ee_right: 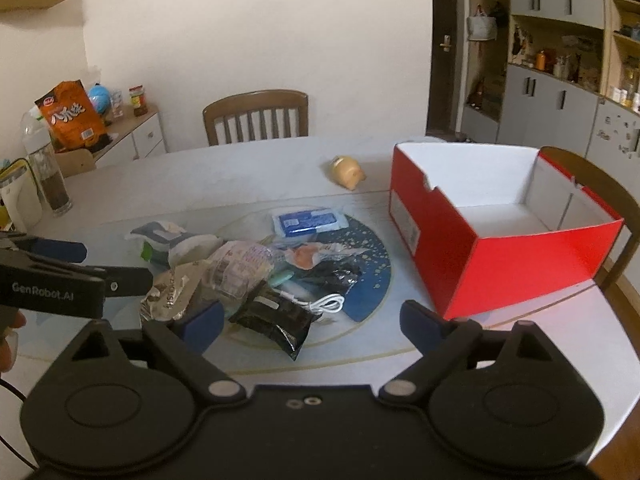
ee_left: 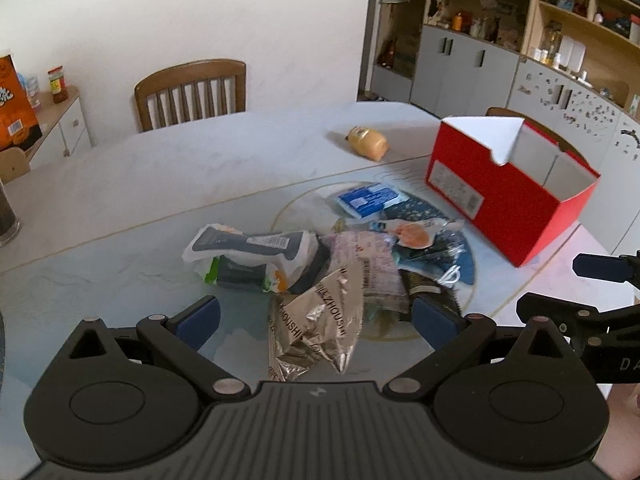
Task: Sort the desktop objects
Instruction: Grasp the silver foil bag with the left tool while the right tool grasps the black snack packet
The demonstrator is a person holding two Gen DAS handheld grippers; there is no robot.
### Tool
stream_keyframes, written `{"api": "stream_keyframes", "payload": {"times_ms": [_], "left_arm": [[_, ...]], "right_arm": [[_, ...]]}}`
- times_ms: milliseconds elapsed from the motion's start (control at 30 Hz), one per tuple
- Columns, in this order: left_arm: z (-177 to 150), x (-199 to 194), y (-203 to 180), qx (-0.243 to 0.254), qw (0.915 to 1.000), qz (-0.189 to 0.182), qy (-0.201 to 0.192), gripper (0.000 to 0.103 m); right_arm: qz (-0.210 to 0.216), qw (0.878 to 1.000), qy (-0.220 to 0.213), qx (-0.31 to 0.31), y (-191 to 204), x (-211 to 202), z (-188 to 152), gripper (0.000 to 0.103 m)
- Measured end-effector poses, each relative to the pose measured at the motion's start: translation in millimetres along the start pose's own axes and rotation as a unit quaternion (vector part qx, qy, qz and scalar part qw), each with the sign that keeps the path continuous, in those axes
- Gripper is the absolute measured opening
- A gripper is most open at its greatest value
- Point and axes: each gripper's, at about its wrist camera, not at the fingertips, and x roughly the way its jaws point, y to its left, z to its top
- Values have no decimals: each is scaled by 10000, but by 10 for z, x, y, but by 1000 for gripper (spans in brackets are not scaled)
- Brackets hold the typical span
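Note:
A heap of packets lies on a round glass turntable (ee_left: pixel 476 280) (ee_right: pixel 372 280) on the table: a silver foil bag (ee_left: pixel 316 320) (ee_right: pixel 172 296), a white and grey wipes pack (ee_left: pixel 248 252) (ee_right: pixel 172 240), a blue packet (ee_left: pixel 370 198) (ee_right: pixel 308 220), a black packet (ee_right: pixel 276 318) and a white cable (ee_right: pixel 326 304). An open red box (ee_left: pixel 508 184) (ee_right: pixel 492 232) stands to the right, empty. My left gripper (ee_left: pixel 316 320) is open just before the silver bag. My right gripper (ee_right: pixel 312 326) is open above the black packet.
A yellow piggy bank (ee_left: pixel 366 142) (ee_right: pixel 347 172) lies behind the heap. A wooden chair (ee_left: pixel 191 92) (ee_right: pixel 256 118) stands at the far side. A side cabinet with an orange snack bag (ee_right: pixel 72 116) is at the left, and a bottle (ee_right: pixel 50 176) stands on the table's left.

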Motion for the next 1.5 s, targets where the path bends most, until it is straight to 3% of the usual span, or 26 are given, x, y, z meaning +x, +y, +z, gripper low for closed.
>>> {"api": "stream_keyframes", "payload": {"times_ms": [567, 800, 1233, 1500], "left_arm": [[-72, 542, -56, -29, 9990, 142, 421, 102], [-115, 646, -4, -126, 9981, 189, 570, 96], [-130, 739, 55, -227, 9972, 18, 717, 71], [-120, 727, 60, -210, 9970, -24, 739, 57]], "right_arm": [[474, 9967, 481, -460, 5, 601, -100, 82], [574, 9941, 655, -649, 45, 803, -114, 76], [580, 9911, 708, -966, 143, 1029, -82, 64], [583, 9902, 764, -1017, 146, 1038, -65, 48]]}}
